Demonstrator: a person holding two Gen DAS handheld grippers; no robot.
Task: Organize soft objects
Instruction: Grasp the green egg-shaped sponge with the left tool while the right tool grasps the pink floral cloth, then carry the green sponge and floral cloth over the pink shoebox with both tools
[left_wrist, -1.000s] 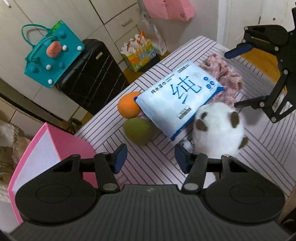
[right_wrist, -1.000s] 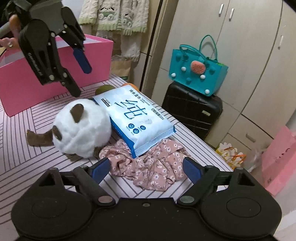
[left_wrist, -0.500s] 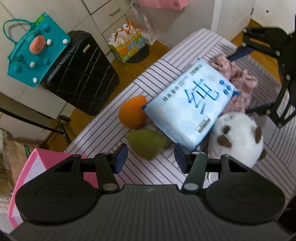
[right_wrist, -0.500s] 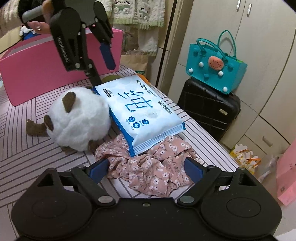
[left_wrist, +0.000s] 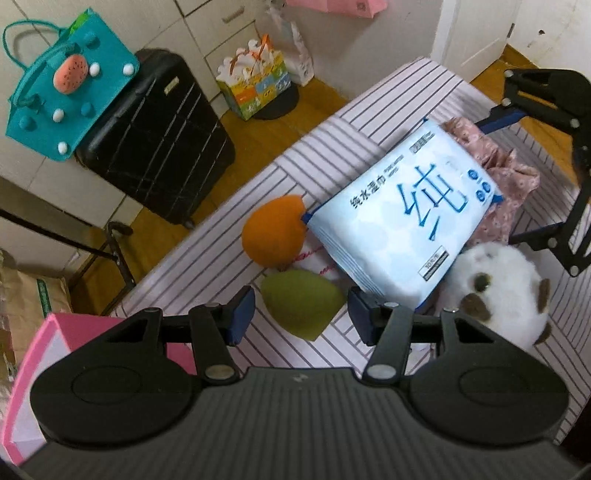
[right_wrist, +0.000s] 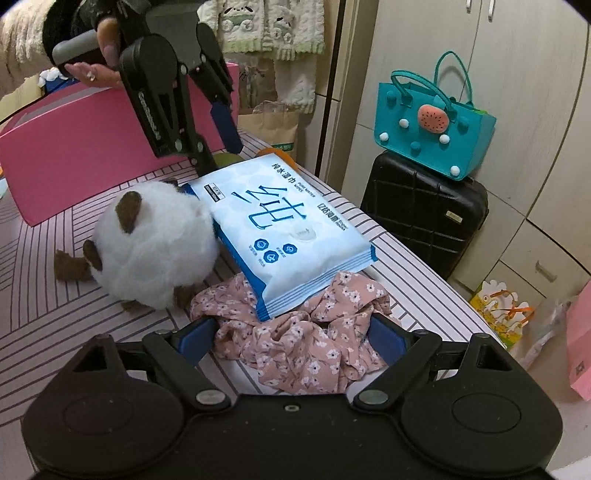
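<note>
On the striped table lie a blue-white wet-wipes pack (left_wrist: 406, 218) (right_wrist: 280, 229), a white plush with brown ears (left_wrist: 498, 291) (right_wrist: 155, 251), a pink floral cloth (left_wrist: 469, 134) (right_wrist: 306, 332), an orange soft ball (left_wrist: 273, 230) and a green soft ball (left_wrist: 301, 306) (right_wrist: 225, 159). My left gripper (left_wrist: 301, 314) (right_wrist: 218, 147) hovers open just above the green ball, which shows between its fingertips. Low over the cloth, my right gripper (right_wrist: 291, 341) (left_wrist: 502, 181) stands wide open. The crumpled fabric lies between its fingers, partly under the wipes pack.
A pink open box (left_wrist: 55, 354) (right_wrist: 74, 147) stands at the table's (left_wrist: 369, 122) end beside the left gripper. Beyond the table's edge are a black suitcase (left_wrist: 155, 147) with a teal bag (left_wrist: 62, 92) on it, paper gift bags (left_wrist: 255, 88) and cupboards.
My left gripper has slid away from the plush to above the green ball and tipped further down. My right gripper has sunk toward the cloth, which now sits between its fingers.
</note>
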